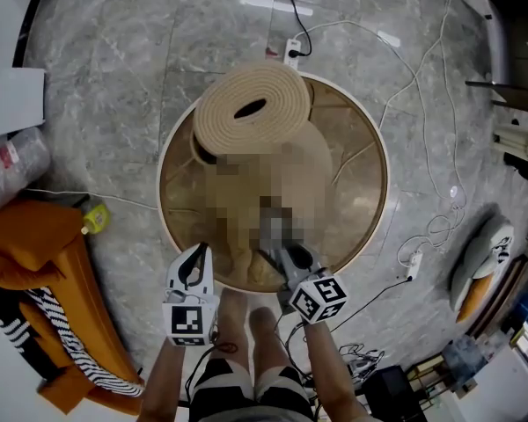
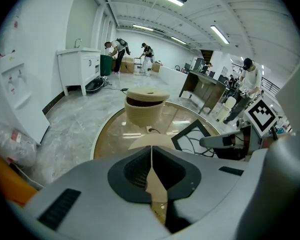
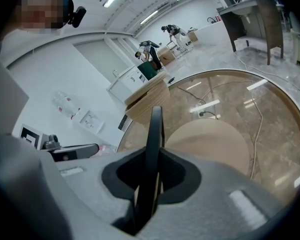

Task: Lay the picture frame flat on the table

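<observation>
**Head view:** A person stands at a round glass table (image 1: 370, 148) with a claw in each hand. The left claw (image 1: 198, 253) and the right claw (image 1: 275, 255) both reach over the near rim. A thick rolled mat (image 1: 253, 105) stands on end at the far side, and beside it lies a flat round beige mat (image 1: 317, 156). A mosaic patch covers the middle of the table, so the picture frame cannot be made out here.

**Left gripper view:** The left claw (image 2: 151, 151) is pinched together at the tips, with nothing between them. Beyond it to the right is the black-edged picture frame (image 2: 196, 134). It is tipped up on edge over the table, with the right claw (image 2: 212, 142) holding it. The rolled mat (image 2: 146, 106) stands behind.

**Right gripper view:** The right claw (image 3: 152, 154) is clamped on the picture frame (image 3: 154, 126). The frame shows edge-on and near upright, rising between the pads. The round beige mat (image 3: 210, 144) lies just past it on the glass. Whether the frame's lower edge touches the table cannot be told.
</observation>
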The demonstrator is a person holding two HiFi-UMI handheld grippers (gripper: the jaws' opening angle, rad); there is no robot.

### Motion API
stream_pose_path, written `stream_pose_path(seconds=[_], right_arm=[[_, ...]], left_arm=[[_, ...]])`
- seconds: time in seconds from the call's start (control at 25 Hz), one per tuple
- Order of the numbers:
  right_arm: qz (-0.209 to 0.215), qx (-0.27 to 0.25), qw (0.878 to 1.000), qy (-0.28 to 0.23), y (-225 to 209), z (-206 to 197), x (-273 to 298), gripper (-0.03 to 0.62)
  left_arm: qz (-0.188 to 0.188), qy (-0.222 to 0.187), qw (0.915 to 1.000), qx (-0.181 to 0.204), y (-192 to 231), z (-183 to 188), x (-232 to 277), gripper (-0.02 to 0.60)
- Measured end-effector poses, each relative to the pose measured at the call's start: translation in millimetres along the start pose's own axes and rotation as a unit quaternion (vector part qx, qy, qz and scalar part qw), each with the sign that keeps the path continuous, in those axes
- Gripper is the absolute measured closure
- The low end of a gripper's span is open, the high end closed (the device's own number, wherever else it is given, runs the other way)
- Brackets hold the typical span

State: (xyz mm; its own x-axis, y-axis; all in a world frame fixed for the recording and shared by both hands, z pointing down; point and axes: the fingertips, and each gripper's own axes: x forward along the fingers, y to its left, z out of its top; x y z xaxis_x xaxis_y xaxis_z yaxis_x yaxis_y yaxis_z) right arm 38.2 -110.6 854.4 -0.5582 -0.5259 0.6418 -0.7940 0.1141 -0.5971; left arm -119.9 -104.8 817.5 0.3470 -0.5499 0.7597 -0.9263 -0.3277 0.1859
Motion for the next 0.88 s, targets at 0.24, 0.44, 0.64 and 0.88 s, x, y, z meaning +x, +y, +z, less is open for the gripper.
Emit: stream_pose_path(seconds=[0.24,0.44,0.64,0.88], right_arm=[[-0.007,0.002,1.0,-0.008,-5,3,6,0.543],[-0.03,-0.01,0.999,-0.008,-13,-1,6,0.54],[-0.055,-0.018,0.998,0.004,-28,-6,5,0.529],[-0.068,-0.022,0.997,0.014,-42,-9,6,0.502]], left_arm=[[0.001,0.004,1.0,-0.003,2,-3,2,0.555],[-0.001,0.005,1.0,-0.007,4,-8,2,0.556],[-0.005,0.008,0.9999,-0.004,2,-8,3,0.555],[-0.009,0.012,0.9999,0.0,-2,-7,8,0.555]])
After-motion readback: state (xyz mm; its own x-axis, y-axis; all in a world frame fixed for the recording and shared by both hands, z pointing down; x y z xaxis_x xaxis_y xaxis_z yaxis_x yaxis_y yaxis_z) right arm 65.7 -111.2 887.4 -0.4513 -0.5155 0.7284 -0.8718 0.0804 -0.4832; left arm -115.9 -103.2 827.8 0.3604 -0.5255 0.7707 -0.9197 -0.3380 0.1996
